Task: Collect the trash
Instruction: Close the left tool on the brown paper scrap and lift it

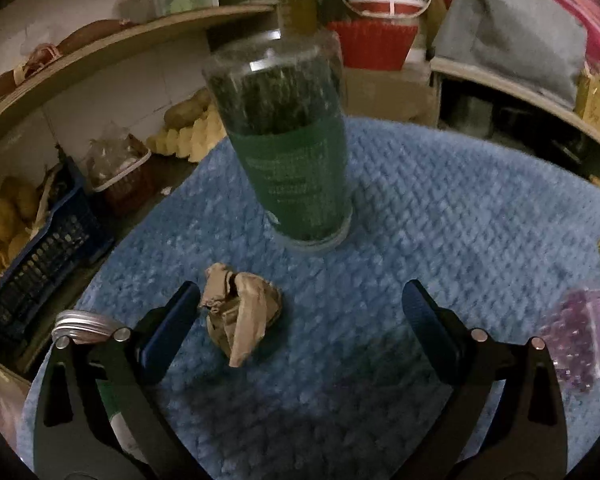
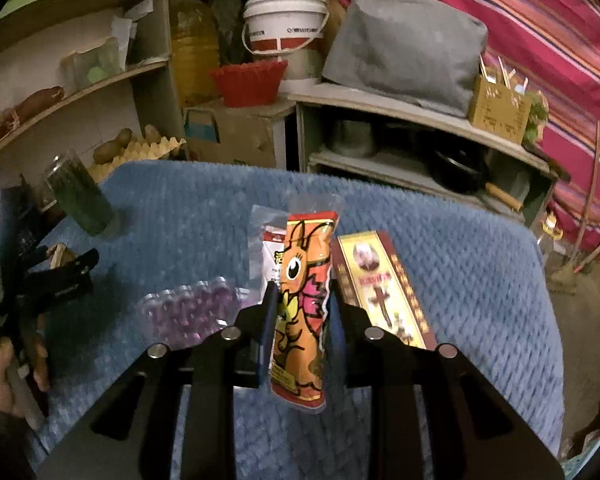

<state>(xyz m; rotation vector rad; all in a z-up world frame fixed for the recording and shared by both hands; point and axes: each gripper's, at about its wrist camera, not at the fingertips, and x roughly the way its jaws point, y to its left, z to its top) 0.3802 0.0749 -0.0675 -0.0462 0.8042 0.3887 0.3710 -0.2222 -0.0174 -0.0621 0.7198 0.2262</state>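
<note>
A crumpled brown paper ball (image 1: 238, 312) lies on the blue knitted cloth (image 1: 440, 200). It sits between the wide-apart fingers of my left gripper (image 1: 300, 296), close against the left finger (image 1: 176, 320), and no pad presses on it. The left gripper (image 2: 56, 268) also shows at the left of the right wrist view, held by a hand (image 2: 4, 372). My right gripper (image 2: 302, 292) is shut on an orange cartoon snack wrapper (image 2: 304, 248), which stands upright between the pads, its lower end hanging free.
A tall jar of green stuff (image 1: 292, 152) stands just behind the paper. A purple bead packet (image 2: 188, 308), a clear packet (image 2: 266, 240) and a red-gold box (image 2: 380, 284) lie on the cloth. A metal-lidded jar (image 1: 84, 324) and blue crate (image 1: 40, 268) sit at left. Shelves crowd the back.
</note>
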